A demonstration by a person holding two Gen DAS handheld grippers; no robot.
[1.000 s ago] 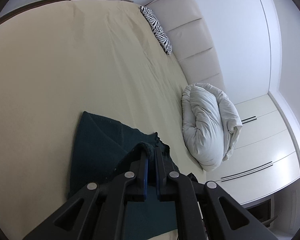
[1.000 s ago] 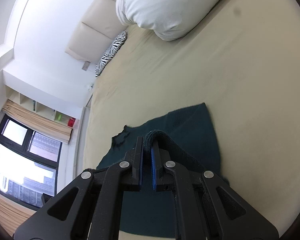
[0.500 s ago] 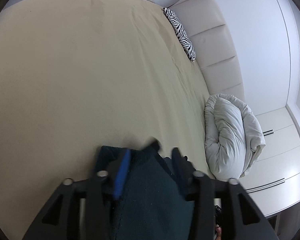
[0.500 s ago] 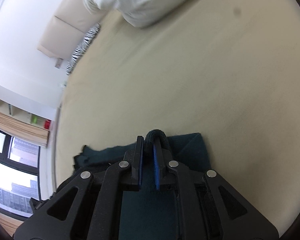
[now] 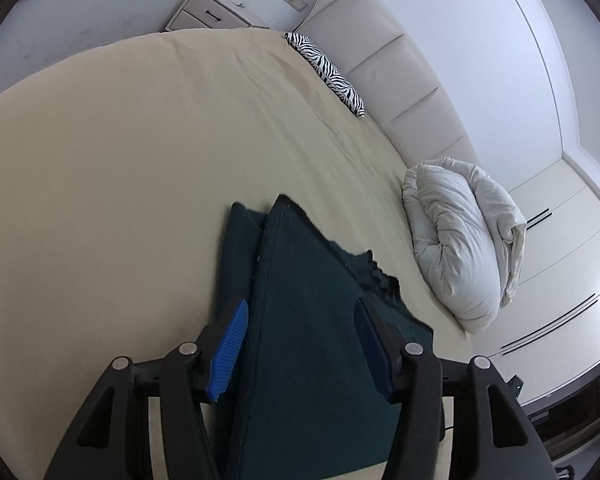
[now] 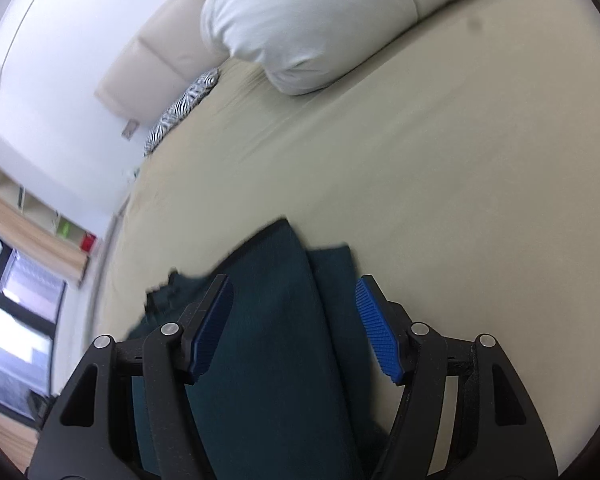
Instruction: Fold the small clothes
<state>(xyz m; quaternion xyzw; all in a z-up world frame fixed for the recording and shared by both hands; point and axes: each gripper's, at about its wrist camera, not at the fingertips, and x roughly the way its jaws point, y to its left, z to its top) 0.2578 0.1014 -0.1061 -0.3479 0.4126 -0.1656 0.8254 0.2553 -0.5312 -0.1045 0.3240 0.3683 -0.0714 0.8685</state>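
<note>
Risk: both left gripper (image 5: 300,344) and right gripper (image 6: 294,324) gape wide, holding nothing, so the folded cloth (image 5: 300,320) beside the duvet (image 5: 460,248) may spring open, top layer already skewed.

- The near end of the dark green cloth (image 5: 312,360) runs behind the left hand-held gripper (image 5: 300,344) and off the bottom edge.
- In the right wrist view the cloth's (image 6: 268,344) far edge is smeared by blur; its near part is hidden by the right hand-held gripper (image 6: 294,320).
- The white duvet (image 6: 320,20) is cut off at the top.
- Shelf items (image 6: 76,236) by the window are too blurred to tell.
</note>
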